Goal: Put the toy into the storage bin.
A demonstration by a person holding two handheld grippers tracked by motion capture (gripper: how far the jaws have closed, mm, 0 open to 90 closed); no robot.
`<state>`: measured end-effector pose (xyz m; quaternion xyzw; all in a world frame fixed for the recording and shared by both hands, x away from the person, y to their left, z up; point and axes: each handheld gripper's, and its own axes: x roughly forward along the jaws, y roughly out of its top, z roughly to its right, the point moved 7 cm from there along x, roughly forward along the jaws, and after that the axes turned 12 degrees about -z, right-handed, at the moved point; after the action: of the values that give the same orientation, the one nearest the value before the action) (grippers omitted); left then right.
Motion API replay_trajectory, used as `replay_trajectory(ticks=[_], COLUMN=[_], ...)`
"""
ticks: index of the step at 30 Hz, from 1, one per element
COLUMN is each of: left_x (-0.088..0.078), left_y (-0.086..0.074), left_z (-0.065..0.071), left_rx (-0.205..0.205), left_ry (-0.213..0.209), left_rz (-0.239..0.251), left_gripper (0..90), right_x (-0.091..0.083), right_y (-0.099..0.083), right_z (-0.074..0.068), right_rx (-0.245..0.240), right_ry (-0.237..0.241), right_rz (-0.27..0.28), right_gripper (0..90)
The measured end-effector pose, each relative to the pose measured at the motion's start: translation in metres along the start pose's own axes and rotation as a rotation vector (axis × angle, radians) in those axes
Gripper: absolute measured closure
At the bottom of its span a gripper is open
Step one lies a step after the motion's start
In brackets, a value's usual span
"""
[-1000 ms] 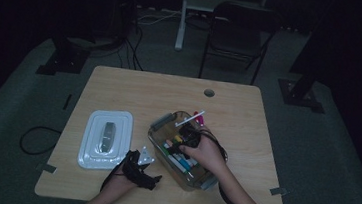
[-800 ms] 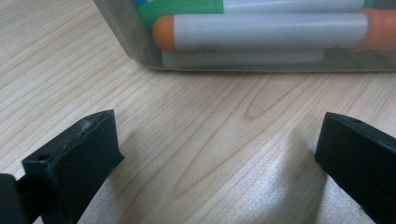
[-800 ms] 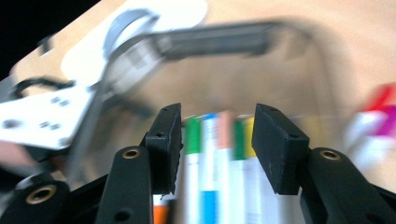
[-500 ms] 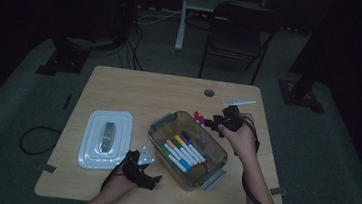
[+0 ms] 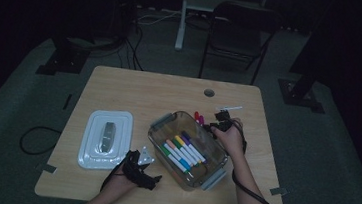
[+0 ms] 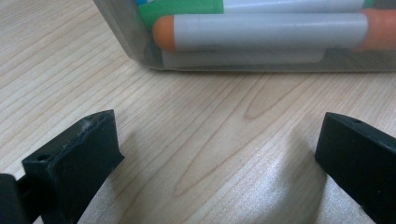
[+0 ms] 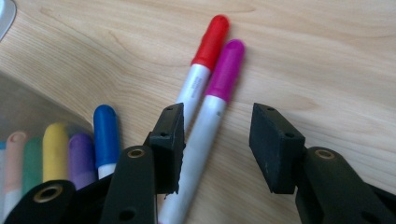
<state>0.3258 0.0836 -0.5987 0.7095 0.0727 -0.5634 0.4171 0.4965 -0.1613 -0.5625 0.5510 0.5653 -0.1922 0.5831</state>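
The work in hand was judged to be the gathering of loose markers into the clear container (image 5: 164,125), which sat at the lower centre of the high view on the wooden table (image 5: 135,90). Two markers lay on the bare wood just past the container's far right corner: a red-capped marker (image 7: 205,51) and a purple-capped marker (image 7: 219,84), side by side and touching along their barrels in the upper middle of the right gripper view. The right gripper (image 7: 217,140) was seen with its jaws partly open and just closing, the purple-capped marker's white barrel lying between them beside the left pad, not yet clearly pressed. The left gripper (image 6: 219,154) rested low on the table at the container's near side, its jaws wide apart with nothing between them. The markers were judged light, stiff and smooth (round barrels likely to roll or slip), so a hold across the mid-barrel, clear of the cap, would seem safest; the neighbouring red one could be nudged. Counted: two markers outside; about six inside the container in the high view, though the dim light left that count uncertain; one container; one white lid (image 5: 109,120) lying at the lower left with a small grey object on it.
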Motion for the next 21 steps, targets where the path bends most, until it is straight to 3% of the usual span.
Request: replay_trajectory(ticks=[6, 9, 11, 17, 21], left_x=[0.0, 0.0, 0.0, 0.0, 0.0], left_y=[0.0, 0.0, 0.0, 0.0, 0.0], left_z=[0.0, 0.0, 0.0, 0.0, 0.0], left_rx=[0.0, 0.0, 0.0, 0.0, 0.0], left_ry=[0.0, 0.0, 0.0, 0.0, 0.0], left_rz=[0.0, 0.0, 0.0, 0.0, 0.0], left_gripper=[0.5, 0.5, 0.5, 0.5, 0.5], right_x=[0.018, 0.018, 0.015, -0.012, -0.038], right_y=[0.002, 0.001, 0.0, 0.0, 0.003], right_z=[0.003, 0.009, 0.015, 0.026, 0.021], right_rx=[0.01, 0.033, 0.056, 0.124, 0.114], right_ry=[-0.025, -0.04, -0.046, -0.051, -0.029], right_rz=[-0.039, -0.05, -0.058, -0.007, 0.029], right_gripper=[60.9, 73.5, 76.2, 76.3, 76.3])
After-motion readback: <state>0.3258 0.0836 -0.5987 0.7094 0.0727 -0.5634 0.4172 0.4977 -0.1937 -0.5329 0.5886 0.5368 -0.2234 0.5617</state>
